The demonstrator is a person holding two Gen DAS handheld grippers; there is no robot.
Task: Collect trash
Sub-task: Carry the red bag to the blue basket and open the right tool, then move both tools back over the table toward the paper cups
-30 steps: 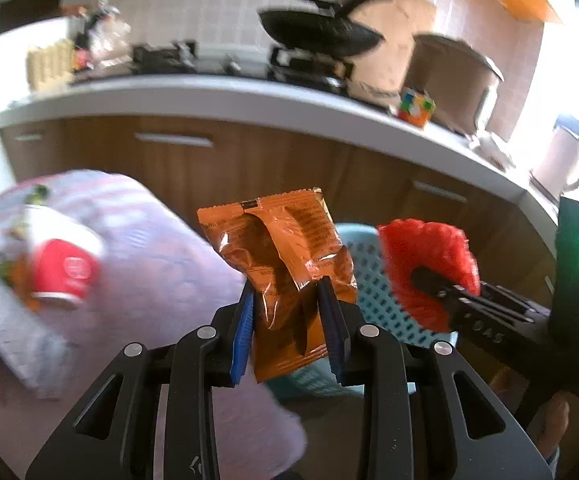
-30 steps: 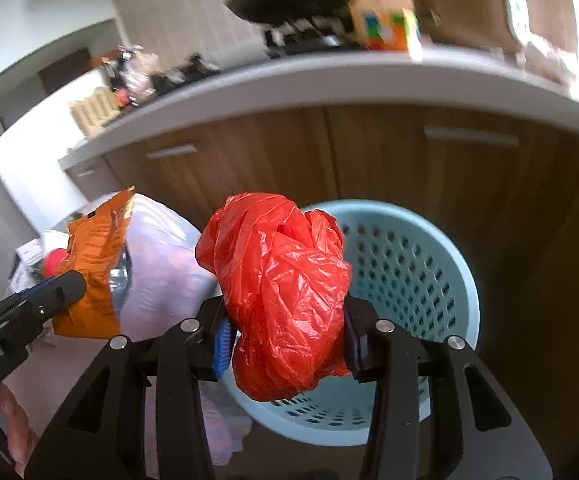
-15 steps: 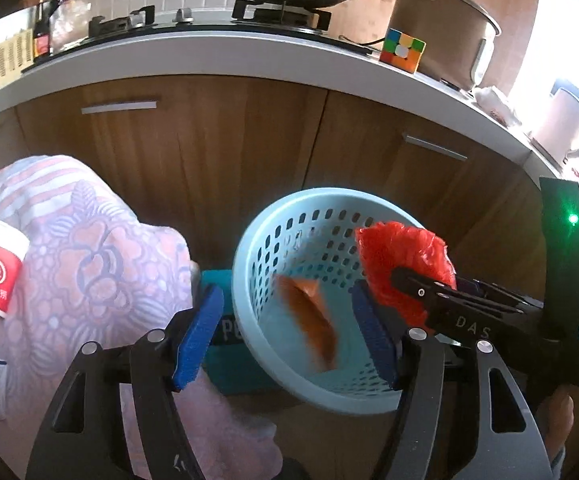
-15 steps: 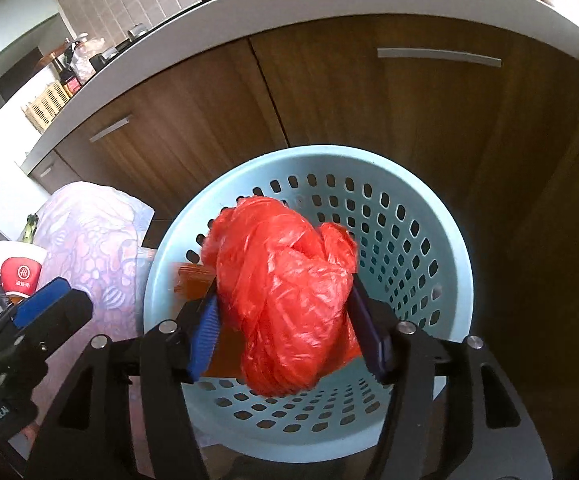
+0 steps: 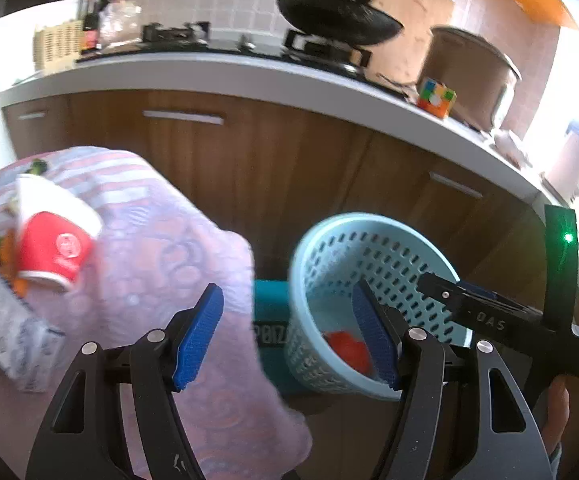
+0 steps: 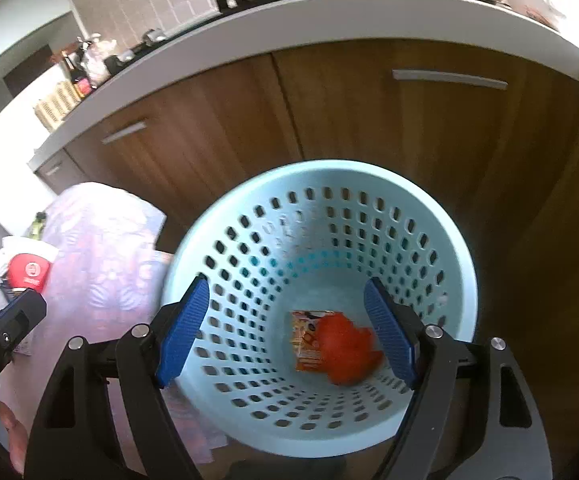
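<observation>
A light blue perforated basket [image 6: 441, 240] stands on the floor by the brown cabinets; it also shows in the left wrist view [image 5: 317, 240]. A crumpled red plastic bag [image 6: 347, 346] and an orange snack wrapper [image 6: 305, 340] lie at its bottom. The red bag shows in the left wrist view [image 5: 349, 350]. My right gripper [image 6: 289, 330] is open and empty over the basket. My left gripper [image 5: 289, 332] is open and empty, left of the basket's rim. A red and white paper cup [image 5: 55, 240] lies tipped on the cloth-covered table [image 5: 177, 248].
Brown cabinets [image 6: 369, 112] under a white counter [image 5: 209, 76] stand behind the basket. A teal box [image 5: 269, 320] sits between table and basket. A white printed carton [image 5: 5, 320] lies by the cup. A wok [image 5: 337, 12], a pot and a colour cube [image 5: 435, 96] are on the counter.
My right gripper has opened and the red bag has dropped into the basket beside the orange wrapper. My left gripper has drawn back and swung left, toward the table and cup.
</observation>
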